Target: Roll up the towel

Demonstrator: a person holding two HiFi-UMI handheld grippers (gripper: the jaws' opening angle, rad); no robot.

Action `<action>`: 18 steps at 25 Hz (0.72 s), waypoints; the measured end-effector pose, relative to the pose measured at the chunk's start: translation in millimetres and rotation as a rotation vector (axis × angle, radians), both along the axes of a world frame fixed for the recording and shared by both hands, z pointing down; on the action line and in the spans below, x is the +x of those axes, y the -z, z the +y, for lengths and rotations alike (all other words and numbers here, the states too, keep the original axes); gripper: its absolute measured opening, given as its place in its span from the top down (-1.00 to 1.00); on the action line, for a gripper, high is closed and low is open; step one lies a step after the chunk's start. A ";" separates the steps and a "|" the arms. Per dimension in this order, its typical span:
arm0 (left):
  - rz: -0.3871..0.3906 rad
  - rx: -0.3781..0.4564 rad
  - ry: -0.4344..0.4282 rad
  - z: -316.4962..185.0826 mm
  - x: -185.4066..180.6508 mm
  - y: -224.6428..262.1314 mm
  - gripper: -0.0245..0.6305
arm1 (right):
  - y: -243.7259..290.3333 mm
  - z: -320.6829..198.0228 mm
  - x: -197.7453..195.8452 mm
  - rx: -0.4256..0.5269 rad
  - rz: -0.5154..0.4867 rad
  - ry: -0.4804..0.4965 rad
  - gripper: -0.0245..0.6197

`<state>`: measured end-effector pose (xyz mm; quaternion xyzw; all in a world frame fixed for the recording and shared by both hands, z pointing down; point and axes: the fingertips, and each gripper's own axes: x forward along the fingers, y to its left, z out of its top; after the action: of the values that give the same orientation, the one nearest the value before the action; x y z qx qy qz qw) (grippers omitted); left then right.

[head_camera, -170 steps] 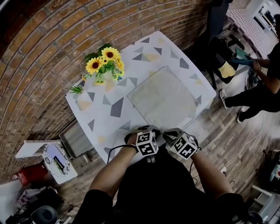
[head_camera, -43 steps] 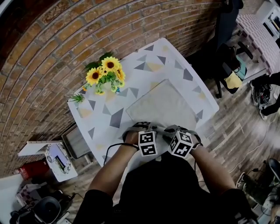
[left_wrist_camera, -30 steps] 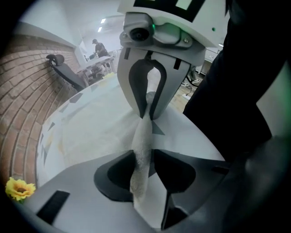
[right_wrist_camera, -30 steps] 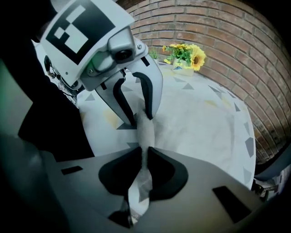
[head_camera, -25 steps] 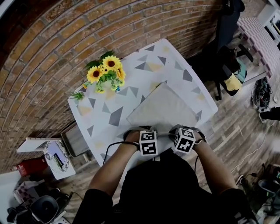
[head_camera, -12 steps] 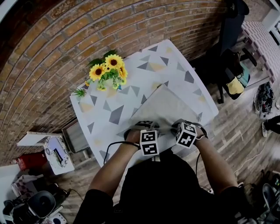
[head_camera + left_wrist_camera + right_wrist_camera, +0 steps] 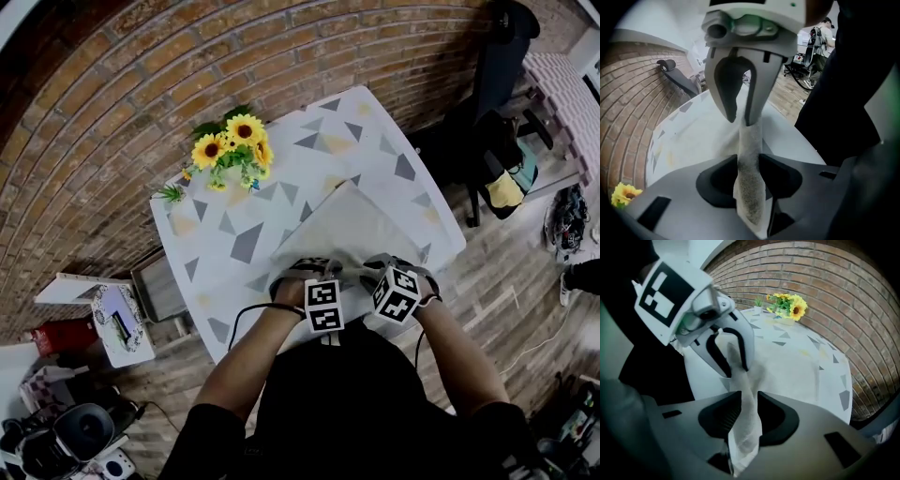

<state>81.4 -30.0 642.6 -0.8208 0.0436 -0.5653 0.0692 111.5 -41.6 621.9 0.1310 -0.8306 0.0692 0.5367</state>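
A pale grey towel [image 7: 352, 223] lies spread on the patterned table [image 7: 225, 230], its near edge gathered up under my two grippers. My left gripper [image 7: 307, 273] and right gripper [image 7: 371, 268] stand side by side over that edge, pointing steeply down. In the left gripper view a thick fold of towel [image 7: 749, 187] stands between the jaws of my left gripper [image 7: 749, 174]. The right gripper view shows the same fold [image 7: 744, 430] between the jaws of my right gripper [image 7: 749, 412]. Both pairs of jaws have just been opening. They stand apart around the fold.
A bunch of sunflowers [image 7: 230, 150] stands at the table's far left, against the brick wall [image 7: 141, 66]. A dark chair with bags [image 7: 497, 141] is to the right. A box [image 7: 117, 323] and clutter sit on the floor at the left.
The towel's near edge has bunched up under the grippers, so less of it lies flat. Both hands have shifted a little along that edge and tipped further.
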 end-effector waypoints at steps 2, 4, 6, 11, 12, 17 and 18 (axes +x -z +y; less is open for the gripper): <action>0.003 -0.014 0.019 -2.4 -0.6 -0.9 0.43 | -0.6 12.5 -4.3 0.000 -0.012 0.052 0.51; 0.007 -0.045 0.037 -3.7 -0.6 -1.3 0.45 | -3.3 20.0 -7.9 0.001 -0.015 0.080 0.50; 0.012 -0.084 0.052 -4.4 -1.1 -2.0 0.49 | -7.6 22.7 -11.2 0.004 -0.011 0.092 0.47; 0.010 -0.109 0.074 -8.2 -1.6 2.1 0.49 | -19.7 16.4 -7.1 0.040 0.037 0.115 0.40; 0.007 -0.093 0.072 -10.0 -1.2 4.7 0.47 | -20.8 13.3 -5.7 0.045 0.044 0.121 0.40; -0.008 -0.050 0.062 -10.1 5.2 8.9 0.32 | -20.5 4.4 -4.1 0.000 0.019 0.122 0.53; -0.020 -0.044 0.059 -9.6 5.7 7.2 0.31 | -19.8 3.8 -4.4 -0.021 0.005 0.118 0.56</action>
<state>87.1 -39.6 635.4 -0.8149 0.0548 -0.5760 0.0347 107.1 -37.9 641.7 0.0763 -0.8349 0.0460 0.5432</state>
